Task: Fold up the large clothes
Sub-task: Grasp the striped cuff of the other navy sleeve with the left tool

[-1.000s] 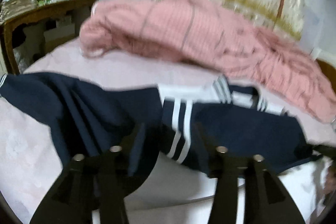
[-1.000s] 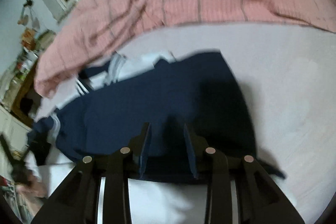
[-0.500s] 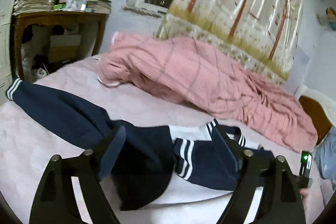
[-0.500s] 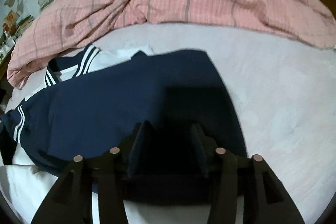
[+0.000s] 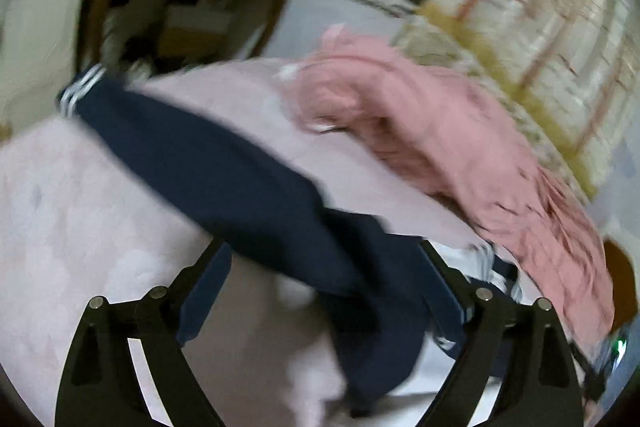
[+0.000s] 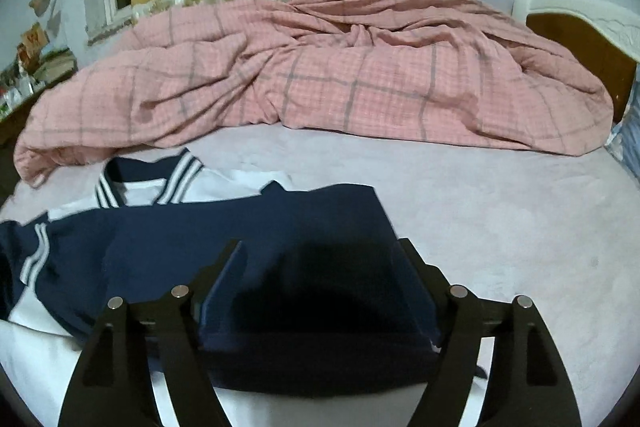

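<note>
Two grippers work over a navy top (image 6: 208, 239) with white stripes, lying on the bed (image 6: 500, 211) in front of a pink blanket (image 6: 320, 75). Left gripper (image 5: 324, 275) and right gripper (image 6: 320, 267) both have their fingers spread wide, holding nothing. One side looks folded in; the left sleeve (image 5: 192, 155) is not yet folded, stretching diagonally away toward the far left, so folding seems about half done.
</note>
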`<state>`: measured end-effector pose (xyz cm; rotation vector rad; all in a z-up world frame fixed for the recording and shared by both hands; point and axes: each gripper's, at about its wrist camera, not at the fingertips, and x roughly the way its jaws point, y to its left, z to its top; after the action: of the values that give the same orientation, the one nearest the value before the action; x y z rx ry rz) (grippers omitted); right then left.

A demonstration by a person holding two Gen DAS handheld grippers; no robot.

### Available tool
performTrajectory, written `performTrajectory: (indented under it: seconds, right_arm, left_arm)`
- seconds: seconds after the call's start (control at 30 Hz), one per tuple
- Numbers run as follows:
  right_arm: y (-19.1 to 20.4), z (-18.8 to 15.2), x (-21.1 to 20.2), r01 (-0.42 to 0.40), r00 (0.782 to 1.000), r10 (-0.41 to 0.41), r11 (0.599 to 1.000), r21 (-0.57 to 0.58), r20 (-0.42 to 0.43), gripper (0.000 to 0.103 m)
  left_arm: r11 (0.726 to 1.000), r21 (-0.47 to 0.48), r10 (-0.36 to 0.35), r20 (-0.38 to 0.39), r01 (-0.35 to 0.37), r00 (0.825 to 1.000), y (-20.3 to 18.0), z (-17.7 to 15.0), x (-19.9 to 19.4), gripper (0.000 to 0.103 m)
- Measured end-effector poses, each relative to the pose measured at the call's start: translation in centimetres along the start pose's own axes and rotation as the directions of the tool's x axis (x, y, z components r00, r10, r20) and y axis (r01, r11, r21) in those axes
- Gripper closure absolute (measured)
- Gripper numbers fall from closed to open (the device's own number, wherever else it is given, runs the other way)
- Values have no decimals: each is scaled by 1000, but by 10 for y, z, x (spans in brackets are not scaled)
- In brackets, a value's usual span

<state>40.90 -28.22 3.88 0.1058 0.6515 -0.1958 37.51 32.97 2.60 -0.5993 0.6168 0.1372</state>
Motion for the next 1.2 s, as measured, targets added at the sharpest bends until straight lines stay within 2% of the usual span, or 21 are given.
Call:
performTrajectory:
  seconds: [0.07, 0.13, 0.17, 0.2, 0.3, 0.37, 0.4, 0.43, 0.47, 0.5, 0.57, 0.63, 0.67, 0.7, 0.77, 0.9, 0.97, 1.0, 1.07, 1.13, 1.2]
  right_arm:
    - [4, 1, -7, -6, 1000, 6, 1000, -5, 29, 20]
    - [11, 0, -13, -2, 997, 4, 1000, -30, 78, 17]
    - [18, 0, -13, 28, 995, -23, 998, -61, 96, 17]
    - [23, -1, -10, 48, 995, -40, 995, -89, 92, 17]
    - [29, -4, -1, 39, 998, -33, 992, -124, 50, 17]
    - [29, -5, 0, 34, 999, -29, 993, -116, 41, 17]
    - [29, -5, 0, 28, 999, -24, 993, -115, 39, 17]
    - [29, -5, 0, 25, 999, -20, 993, -120, 38, 17]
    - [30, -6, -1, 25, 999, -20, 992, -124, 38, 17]
    - [31, -7, -1, 34, 999, -29, 990, -135, 40, 17]
    - [31, -9, 5, 70, 998, -69, 985, -155, 14, 17]
    - [30, -11, 11, 80, 997, -81, 983, -164, -1, 17]
    - [28, -12, 13, 83, 996, -86, 984, -160, -7, 17]
    - [26, -12, 14, 86, 996, -90, 984, -156, -16, 17]
    - [24, -10, 13, 84, 996, -88, 986, -147, -20, 17]
    - [13, -5, 14, 139, 986, -148, 984, -110, -75, 17]
    - [7, -4, 14, 131, 987, -138, 988, -83, -82, 17]
    - [2, -3, 14, 124, 988, -130, 990, -65, -88, 17]
    - [-1, -2, 12, 118, 988, -123, 991, -55, -93, 17]
    - [-3, -1, 11, 109, 989, -114, 993, -53, -91, 17]
    - [-6, 0, 10, 103, 990, -106, 994, -43, -91, 17]
  left_arm:
    - [993, -114, 34, -18, -36, 999, 28, -2, 12, 13]
    - [966, -239, 96, -28, -100, 995, 52, -7, 23, 13]
    - [952, -298, 69, -36, -77, 997, 63, -12, 32, 13]
    - [946, -321, 24, -60, -42, 998, 68, -16, 42, 13]
    - [959, -280, 32, -31, -40, 999, 62, -16, 50, 13]
    - [956, -291, -39, -23, 30, 999, 60, -17, 57, 14]
    - [956, -290, -42, -20, 35, 999, 60, -16, 60, 24]
    - [958, -288, -6, -14, 1, 1000, 60, -16, 61, 35]
    - [957, -290, 17, -12, -19, 1000, 62, -17, 62, 57]
    - [954, -300, 5, -13, -9, 1000, 65, -17, 65, 66]
    - [945, -325, -42, -7, 38, 999, 71, -17, 67, 69]
    - [944, -325, -62, 1, 59, 998, 70, -15, 68, 76]
    - [944, -323, -78, -1, 74, 997, 68, -16, 69, 94]
    - [945, -318, -81, -4, 75, 997, 68, -16, 69, 99]
    - [955, -292, -56, 14, 58, 998, 61, -12, 61, 100]
    - [984, -155, -66, 158, 90, 985, 21, 4, 12, 100]
    - [989, -70, -114, 188, 130, 975, -6, 7, -4, 100]
    - [987, -19, -156, 192, 162, 969, -23, 7, -12, 100]
    - [981, 65, -190, 190, 180, 963, -54, 2, -22, 100]
    - [972, 155, -199, 149, 176, 969, -98, -11, -22, 100]
    - [949, 234, -235, 85, 210, 968, -135, -29, -16, 100]
